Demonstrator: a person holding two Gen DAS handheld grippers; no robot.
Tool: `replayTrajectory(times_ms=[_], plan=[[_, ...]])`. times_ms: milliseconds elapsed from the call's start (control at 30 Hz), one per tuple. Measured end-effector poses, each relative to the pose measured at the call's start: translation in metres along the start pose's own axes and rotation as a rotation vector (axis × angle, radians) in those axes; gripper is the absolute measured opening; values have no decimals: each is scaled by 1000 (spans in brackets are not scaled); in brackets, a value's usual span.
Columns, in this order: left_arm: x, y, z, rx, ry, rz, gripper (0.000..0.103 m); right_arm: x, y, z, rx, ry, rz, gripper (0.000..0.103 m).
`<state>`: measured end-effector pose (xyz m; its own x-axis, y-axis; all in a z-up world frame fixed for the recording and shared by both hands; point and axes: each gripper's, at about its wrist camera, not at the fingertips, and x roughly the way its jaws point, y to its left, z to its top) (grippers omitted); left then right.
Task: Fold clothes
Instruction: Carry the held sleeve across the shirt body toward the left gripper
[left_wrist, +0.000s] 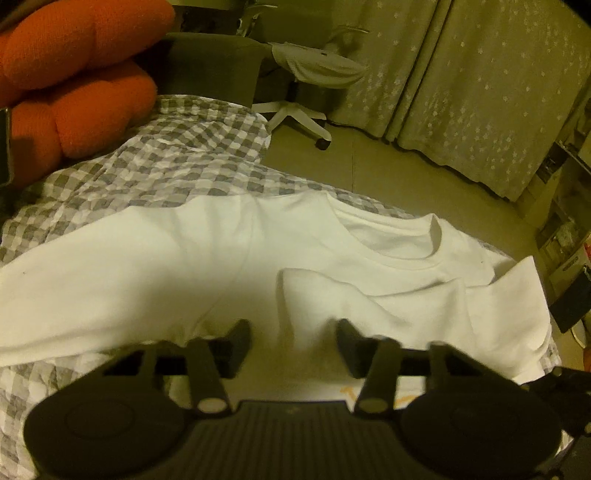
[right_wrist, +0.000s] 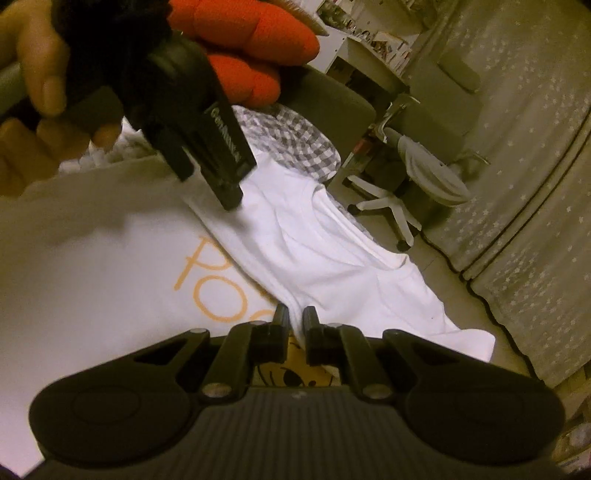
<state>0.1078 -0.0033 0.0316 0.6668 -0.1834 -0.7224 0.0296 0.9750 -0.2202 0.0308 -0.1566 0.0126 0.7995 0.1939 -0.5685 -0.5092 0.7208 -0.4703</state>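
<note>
While right claw (right_wrist: 295, 325) pinches white shirt (right_wrist: 332, 266) fold, left claw (left_wrist: 293, 339) hovers spread above shirt.

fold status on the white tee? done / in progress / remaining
Done: white T-shirt is spread on the checked bedding, and one sleeve already looks folded in across the chest. In hand: right gripper is pinched on a fold of the shirt beside the orange print; left gripper is open above the cloth, holding nothing. Left: the other sleeve lies outstretched, and the body is not folded.
</note>
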Motion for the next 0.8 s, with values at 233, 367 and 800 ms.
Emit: replayTrajectory(times_ms=[233, 367, 800], plan=[[-1, -3, 0, 21, -5, -25, 3, -4, 0, 2, 14, -40, -27, 7], [-9, 7, 5, -38, -12, -52, 2, -11, -5, 4, 50, -76, -31, 6], [-26, 23, 15, -96, -55, -55, 1, -13, 5, 1, 8, -59, 0, 16]])
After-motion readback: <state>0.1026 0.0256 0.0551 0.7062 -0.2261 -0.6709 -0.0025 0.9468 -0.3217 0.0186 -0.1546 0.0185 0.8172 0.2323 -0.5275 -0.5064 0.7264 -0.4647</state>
